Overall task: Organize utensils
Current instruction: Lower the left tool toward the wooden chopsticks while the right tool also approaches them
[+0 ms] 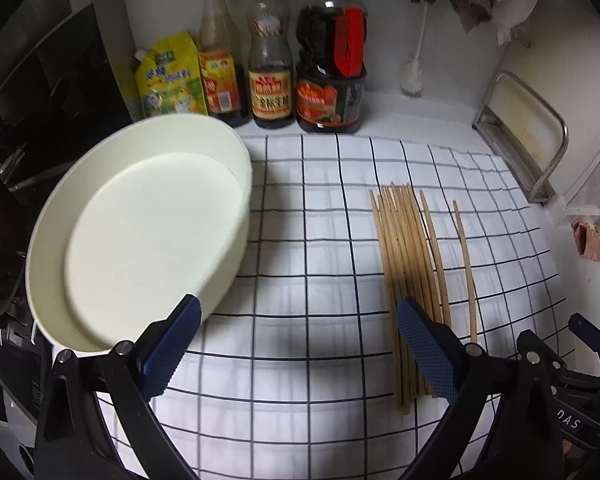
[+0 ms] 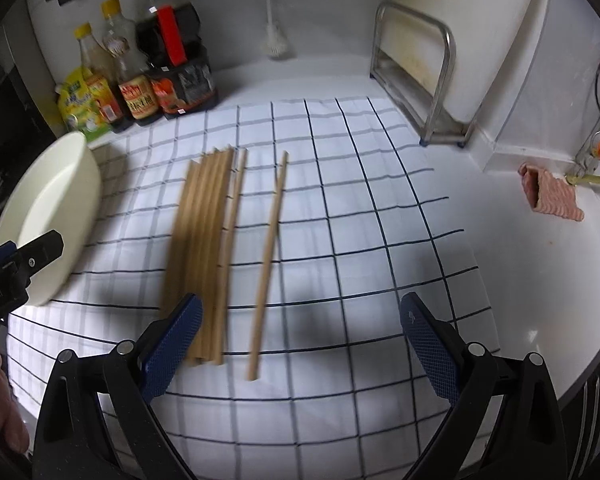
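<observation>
Hovering over chopsticks, both grippers agape

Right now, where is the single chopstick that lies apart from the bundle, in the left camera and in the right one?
Left wrist view: the lone chopstick lies right of centre, rightmost of the sticks.
Right wrist view: the lone chopstick lies near centre, right of the chopstick bundle.
Shared landmark: the white bowl, left of the bundle in both views.
</observation>
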